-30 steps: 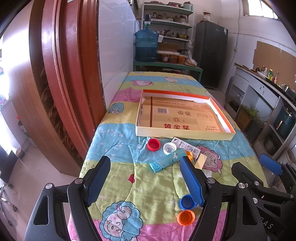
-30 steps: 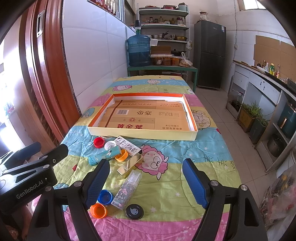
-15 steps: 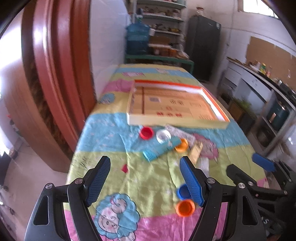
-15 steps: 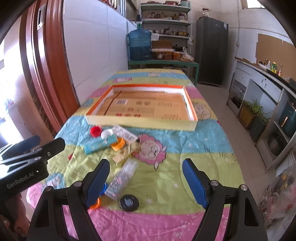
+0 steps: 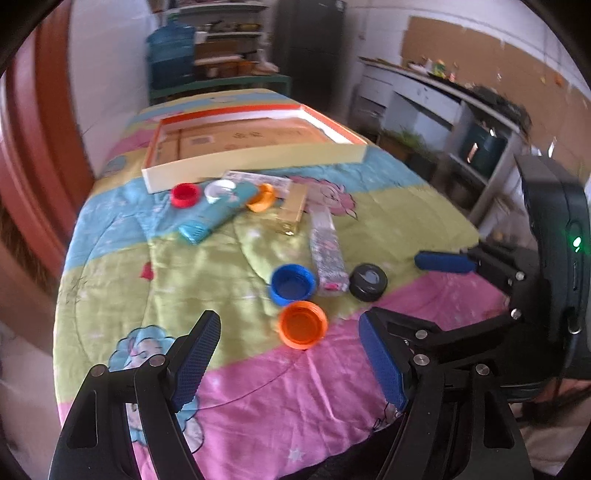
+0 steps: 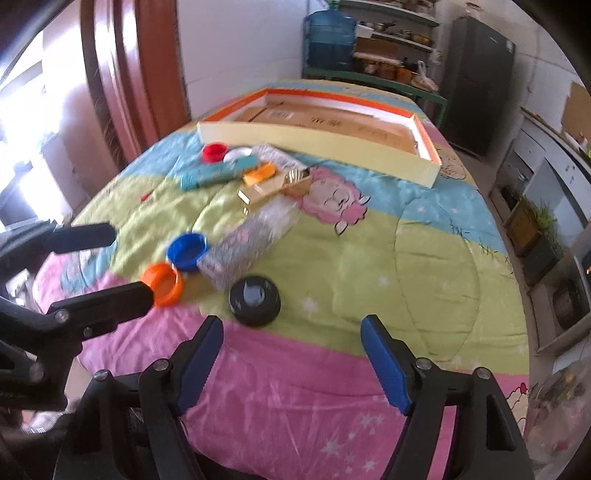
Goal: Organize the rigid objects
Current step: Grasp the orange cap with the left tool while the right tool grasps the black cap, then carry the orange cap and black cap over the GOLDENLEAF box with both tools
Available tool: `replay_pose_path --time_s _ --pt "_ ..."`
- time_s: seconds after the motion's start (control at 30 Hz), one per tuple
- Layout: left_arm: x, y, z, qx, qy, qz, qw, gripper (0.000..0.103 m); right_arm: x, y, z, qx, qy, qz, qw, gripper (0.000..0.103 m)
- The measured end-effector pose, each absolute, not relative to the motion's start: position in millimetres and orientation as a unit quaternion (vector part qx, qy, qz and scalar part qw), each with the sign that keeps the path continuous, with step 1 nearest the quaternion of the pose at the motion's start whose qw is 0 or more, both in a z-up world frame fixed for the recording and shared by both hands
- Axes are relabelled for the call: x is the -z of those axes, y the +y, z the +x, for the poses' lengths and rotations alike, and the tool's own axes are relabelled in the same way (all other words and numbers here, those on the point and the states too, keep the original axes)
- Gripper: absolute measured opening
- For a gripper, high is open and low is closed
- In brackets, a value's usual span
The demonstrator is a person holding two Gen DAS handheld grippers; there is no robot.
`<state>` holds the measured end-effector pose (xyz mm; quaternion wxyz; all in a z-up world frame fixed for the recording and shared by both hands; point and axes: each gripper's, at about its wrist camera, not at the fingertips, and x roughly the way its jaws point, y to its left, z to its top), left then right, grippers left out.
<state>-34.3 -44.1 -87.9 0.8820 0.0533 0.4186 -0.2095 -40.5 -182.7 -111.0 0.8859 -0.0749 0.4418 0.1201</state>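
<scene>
My left gripper is open and empty, just short of an orange cap and a blue cap. My right gripper is open and empty, just short of a black round lid. A clear patterned box, a gold box, a teal tube, and red, white and small orange caps lie farther off. A shallow cardboard tray with an orange rim sits behind them.
The colourful quilt covers the table. A red wooden door frame and white wall run along the left. A counter and shelves stand to the right. A water jug and fridge stand at the far end.
Both grippers have dropped lower and closer over the near end of the table. The left has swung right toward the orange and blue caps; the right has swung toward the black lid.
</scene>
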Motion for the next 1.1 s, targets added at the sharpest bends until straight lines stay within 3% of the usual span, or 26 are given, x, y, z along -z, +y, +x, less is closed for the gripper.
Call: replay_pose_path --time_s 0.33,0.5,0.57,0.73,1.1 --pt "107 -45 -16 0.214 0.437 0.043 0.873 0.062 112 -187 -38 -0.142 0.426 -0.076 0.89 0.064" --pt "107 -41 -20 0.205 0.429 0.045 0.879 0.032 111 -180 -33 -0.16 0.417 -0.081 0.891 0.058" --pt "107 -36 -19 0.208 0.43 0.033 0.878 0.031 112 -174 -33 -0.168 0.412 -0.088 0.891 0.056" --pt "106 -27 -19 0.212 0.431 0.004 0.877 0.031 110 -173 -30 -0.179 0.416 -0.072 0.889 0.031" --pt "92 -22 -23 0.21 0.419 -0.009 0.883 0.031 95 -182 -35 -0.173 0.402 -0.045 0.898 0.03"
